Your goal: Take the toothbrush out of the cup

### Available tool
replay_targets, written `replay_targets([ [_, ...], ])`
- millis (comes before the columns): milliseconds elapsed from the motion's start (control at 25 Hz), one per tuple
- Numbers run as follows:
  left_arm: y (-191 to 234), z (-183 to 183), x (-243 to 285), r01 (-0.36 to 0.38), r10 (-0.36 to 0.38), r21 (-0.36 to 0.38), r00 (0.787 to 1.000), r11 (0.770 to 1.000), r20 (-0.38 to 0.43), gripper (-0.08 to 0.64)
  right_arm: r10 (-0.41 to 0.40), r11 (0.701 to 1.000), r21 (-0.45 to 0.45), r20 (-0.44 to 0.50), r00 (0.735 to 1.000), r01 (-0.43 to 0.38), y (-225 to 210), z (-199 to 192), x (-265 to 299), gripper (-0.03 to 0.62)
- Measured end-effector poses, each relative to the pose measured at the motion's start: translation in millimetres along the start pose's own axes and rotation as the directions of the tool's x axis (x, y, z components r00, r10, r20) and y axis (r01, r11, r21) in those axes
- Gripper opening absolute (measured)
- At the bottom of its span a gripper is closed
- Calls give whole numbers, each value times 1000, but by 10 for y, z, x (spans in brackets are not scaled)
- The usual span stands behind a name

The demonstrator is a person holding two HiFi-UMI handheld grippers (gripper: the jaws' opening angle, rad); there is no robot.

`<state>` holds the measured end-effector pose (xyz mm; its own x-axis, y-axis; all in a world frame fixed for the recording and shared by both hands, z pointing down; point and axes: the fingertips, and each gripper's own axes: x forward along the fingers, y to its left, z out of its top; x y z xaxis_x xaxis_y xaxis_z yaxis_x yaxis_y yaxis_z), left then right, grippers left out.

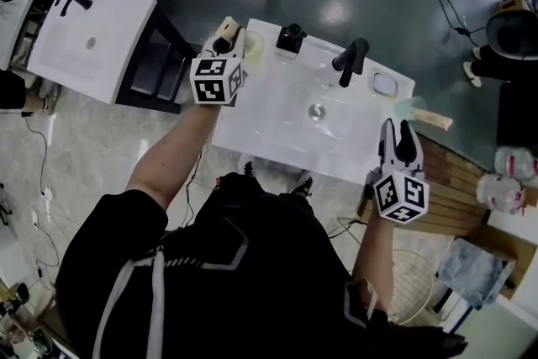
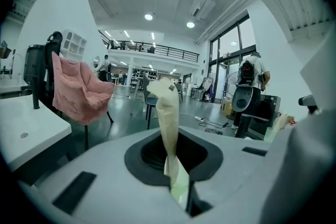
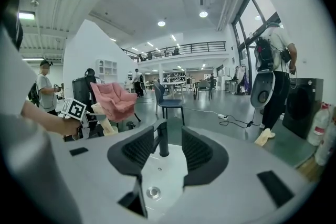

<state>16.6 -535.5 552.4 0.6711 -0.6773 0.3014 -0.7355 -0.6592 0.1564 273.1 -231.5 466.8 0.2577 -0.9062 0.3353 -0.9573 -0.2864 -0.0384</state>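
Head view, with the two gripper views. The person stands at the near side of a white sink (image 1: 269,134), both forearms stretched forward over it.

**Left arm:** the bare forearm runs from near left up to the far left corner of the sink. There the left gripper (image 1: 228,39) points away from the person and slightly downward, its marker cube (image 1: 217,80) facing up. In the left gripper view its jaws are clenched on the cream toothbrush (image 2: 167,115), which stands upright between the pads and rises above them. The pale cup (image 1: 253,44) sits on the sink's far rim just right of this gripper. Whether the toothbrush's lower end is inside the cup cannot be told.

**Right arm:** the forearm lies along the right side, and the right gripper (image 1: 398,139) hovers at the sink's near right edge, well apart from the cup. Its jaws stand apart with nothing between them. In the right gripper view the black faucet (image 3: 162,139) and the drain (image 3: 153,192) show through the gap.
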Motion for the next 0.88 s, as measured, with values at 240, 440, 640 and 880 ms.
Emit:
replay_targets([
  [240, -141, 387, -186, 4, -6, 30, 998, 1000, 66, 20, -3, 1000, 10, 46, 999, 2, -172, 174, -116, 175],
  [440, -324, 679, -320, -10, 8, 21, 994, 1000, 110, 18, -9, 1000, 21, 86, 996, 7, -377, 288, -193, 175],
  [640, -679, 950, -491, 34, -35, 13, 987, 999, 154, 17, -17, 999, 33, 110, 994, 14, -532, 368, -273, 176],
  [880, -1269, 1085, -632, 118, -115, -6, 977, 993, 182, 17, -49, 998, 33, 114, 992, 45, -813, 377, -363, 187],
])
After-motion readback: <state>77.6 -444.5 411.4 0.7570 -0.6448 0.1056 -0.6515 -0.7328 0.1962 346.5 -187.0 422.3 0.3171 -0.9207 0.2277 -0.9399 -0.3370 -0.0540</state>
